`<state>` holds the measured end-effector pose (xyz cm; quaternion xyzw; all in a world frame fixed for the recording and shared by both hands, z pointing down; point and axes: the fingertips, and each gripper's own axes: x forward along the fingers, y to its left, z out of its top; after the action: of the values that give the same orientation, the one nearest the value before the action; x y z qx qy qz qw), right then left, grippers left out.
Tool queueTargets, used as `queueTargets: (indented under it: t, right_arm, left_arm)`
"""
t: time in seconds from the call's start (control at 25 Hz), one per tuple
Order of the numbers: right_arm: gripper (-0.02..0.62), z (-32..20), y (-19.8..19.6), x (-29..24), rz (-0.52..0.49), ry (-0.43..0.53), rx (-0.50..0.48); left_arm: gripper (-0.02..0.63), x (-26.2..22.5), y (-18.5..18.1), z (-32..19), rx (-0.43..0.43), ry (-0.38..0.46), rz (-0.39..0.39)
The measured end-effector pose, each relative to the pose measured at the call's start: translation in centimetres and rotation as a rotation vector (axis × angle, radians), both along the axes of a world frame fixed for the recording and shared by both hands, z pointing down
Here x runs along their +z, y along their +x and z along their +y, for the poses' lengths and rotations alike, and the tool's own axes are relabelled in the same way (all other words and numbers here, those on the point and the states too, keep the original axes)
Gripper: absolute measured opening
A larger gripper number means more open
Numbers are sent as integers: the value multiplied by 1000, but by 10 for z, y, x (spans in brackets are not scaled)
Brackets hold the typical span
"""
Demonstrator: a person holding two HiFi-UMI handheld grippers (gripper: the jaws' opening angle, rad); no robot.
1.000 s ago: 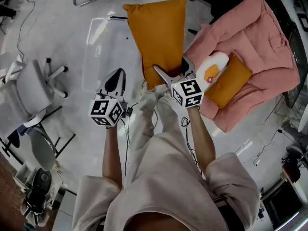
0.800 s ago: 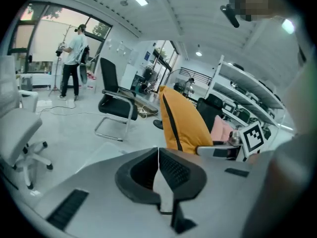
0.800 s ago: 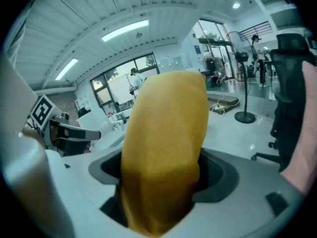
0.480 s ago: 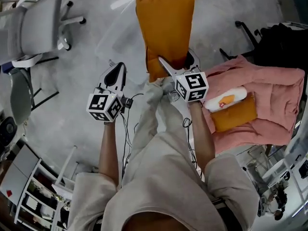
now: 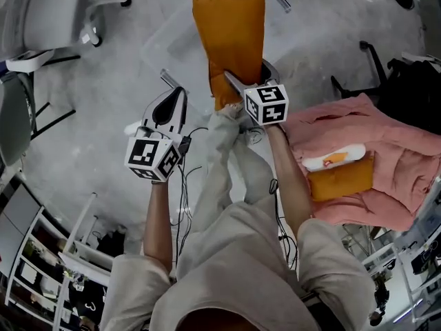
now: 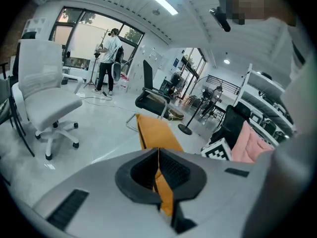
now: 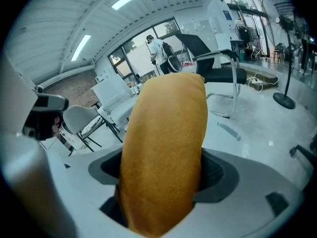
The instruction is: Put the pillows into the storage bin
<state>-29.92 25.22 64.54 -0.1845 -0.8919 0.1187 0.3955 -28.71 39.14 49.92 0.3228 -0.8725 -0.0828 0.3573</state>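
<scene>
Head view, frame centre: the right gripper point(image 5: 245, 81) is clamped on the lower end of an orange pillow point(image 5: 227, 26). The pillow stands upright over a clear bin point(image 5: 164, 38) at upper centre. The left gripper point(image 5: 179, 92), left of centre, has its jaws together. Around them lies a glossy grey floor point(image 5: 89, 102). A second pillow point(image 5: 341, 179) rests on a pink quilt point(image 5: 389, 150) at right. A white chair point(image 5: 48, 12) stands at upper left and shelves point(image 5: 41, 267) at lower left. In the left gripper view a person point(image 6: 109, 51) stands by far windows point(image 6: 79, 38).
</scene>
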Motion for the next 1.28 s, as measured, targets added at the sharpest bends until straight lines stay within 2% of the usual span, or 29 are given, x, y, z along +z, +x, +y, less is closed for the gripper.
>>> queueTargets:
  t: [0.4,0.52,0.6,0.64,0.76,0.88,1.04,1.28]
  right_arm:
    - [420,27,-7,176,278,63,-89]
    - [438,41,-12,201,305,67,-108]
    - [485,47,-21,211,296,50,-94]
    - [510,47,-25,214,284,56,-83]
    - [508,41,-36,210,223,100,-74]
    - [505,36,-44,183,128,60,-52]
    - [470,14,-42,122,-22,21,12]
    - [385,-33,-17,5,-231,31,120]
  left_arm:
    - [15,44,7,16,-27,15,18]
    - [15,54,13,26,-46,17,35]
    - [15,58,19,28,-49,15,49]
    - [15,60,22,28,-47,13,55]
    - [15,65,29,21,-22,3,63]
    - [15,71,28,7,19,-9,64]
    - [15,68,18,-23,82,-22,50]
    - [15,52,13,-76,191,-26,26]
